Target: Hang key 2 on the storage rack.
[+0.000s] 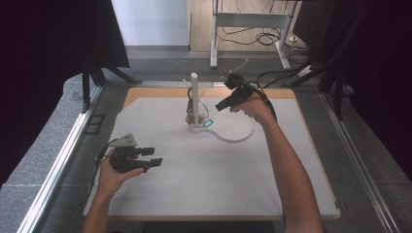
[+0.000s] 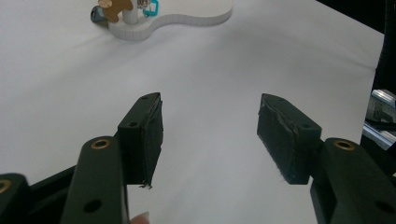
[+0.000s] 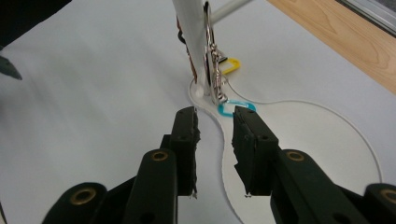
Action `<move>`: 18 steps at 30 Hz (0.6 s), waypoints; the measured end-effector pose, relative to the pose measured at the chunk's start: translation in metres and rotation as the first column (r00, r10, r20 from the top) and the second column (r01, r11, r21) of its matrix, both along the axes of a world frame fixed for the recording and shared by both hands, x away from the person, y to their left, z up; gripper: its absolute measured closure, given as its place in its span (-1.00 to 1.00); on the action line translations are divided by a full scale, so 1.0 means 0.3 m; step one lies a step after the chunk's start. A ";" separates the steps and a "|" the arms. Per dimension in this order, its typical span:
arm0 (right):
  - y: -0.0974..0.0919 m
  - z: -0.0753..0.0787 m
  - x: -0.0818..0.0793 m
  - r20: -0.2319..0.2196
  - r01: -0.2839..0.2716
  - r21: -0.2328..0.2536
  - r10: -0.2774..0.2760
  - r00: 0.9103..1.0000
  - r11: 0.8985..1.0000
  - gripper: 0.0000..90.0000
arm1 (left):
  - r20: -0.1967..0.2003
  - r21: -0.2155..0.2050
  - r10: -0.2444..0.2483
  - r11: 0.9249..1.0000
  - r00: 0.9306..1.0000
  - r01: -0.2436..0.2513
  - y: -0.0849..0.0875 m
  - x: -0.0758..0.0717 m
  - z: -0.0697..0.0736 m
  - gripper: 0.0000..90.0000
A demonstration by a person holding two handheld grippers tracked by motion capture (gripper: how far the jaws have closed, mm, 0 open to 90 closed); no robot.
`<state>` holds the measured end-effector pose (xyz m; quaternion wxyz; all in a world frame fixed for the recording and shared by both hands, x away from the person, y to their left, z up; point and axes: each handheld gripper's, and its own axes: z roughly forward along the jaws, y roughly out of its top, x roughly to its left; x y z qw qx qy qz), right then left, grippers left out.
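The right hand-held gripper (image 3: 215, 119) points at the foot of a white post (image 3: 191, 42), its jaws parted a little with nothing between them. Just past its tips lies a blue clip (image 3: 227, 109), flat on the white base plate (image 3: 317, 140); one jaw tip reaches to the clip's edge, but whether it touches cannot be told. A silver chain (image 3: 215, 65) hangs down the post to the clip. Behind the chain, a yellow clip (image 3: 231, 65) rests on the counter (image 3: 93, 93) close to the post's foot. Brownish items hang on the far side of the post, too hidden to make out here.

In the high view the right hand-held gripper (image 1: 219, 106) sits at the far middle of the counter (image 1: 204, 179), beside the white post (image 1: 194, 97), with the blue clip (image 1: 208, 124) on the plate's narrow end. The post and chain stand directly ahead of the jaws.

The left hand-held gripper (image 1: 151, 158) is well apart, near the counter's left edge, resting low; its jaws stand wide open and empty (image 2: 210, 130). Far ahead of them the left gripper view shows the base plate (image 2: 187, 21), a brown bear-shaped tag (image 2: 114, 8) and the blue clip (image 2: 152, 8).

A wooden strip (image 3: 336, 42) borders the counter. No readable writing shows anywhere.
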<state>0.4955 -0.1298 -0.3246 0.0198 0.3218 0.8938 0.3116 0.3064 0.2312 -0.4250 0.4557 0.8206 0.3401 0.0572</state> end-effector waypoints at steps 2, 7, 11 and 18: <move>-0.036 -0.008 -0.024 0.014 0.006 0.013 -0.006 1.000 1.000 0.50 | -0.002 -0.001 0.005 1.000 1.000 -0.005 -0.001 -0.001 -0.001 -0.09; -0.123 -0.041 -0.092 0.042 0.017 0.054 -0.019 0.999 0.998 0.40 | -0.003 0.008 0.012 1.000 1.000 -0.011 -0.003 -0.001 -0.003 -0.09; -0.192 -0.086 -0.161 0.062 0.043 0.080 -0.048 0.997 0.996 0.32 | -0.006 0.011 0.013 1.000 1.000 -0.013 -0.010 -0.004 -0.006 -0.09; -0.292 -0.202 -0.286 0.091 0.065 0.104 -0.074 0.993 0.993 0.26 | -0.018 0.023 0.008 1.000 1.000 -0.008 -0.022 -0.003 -0.015 -0.09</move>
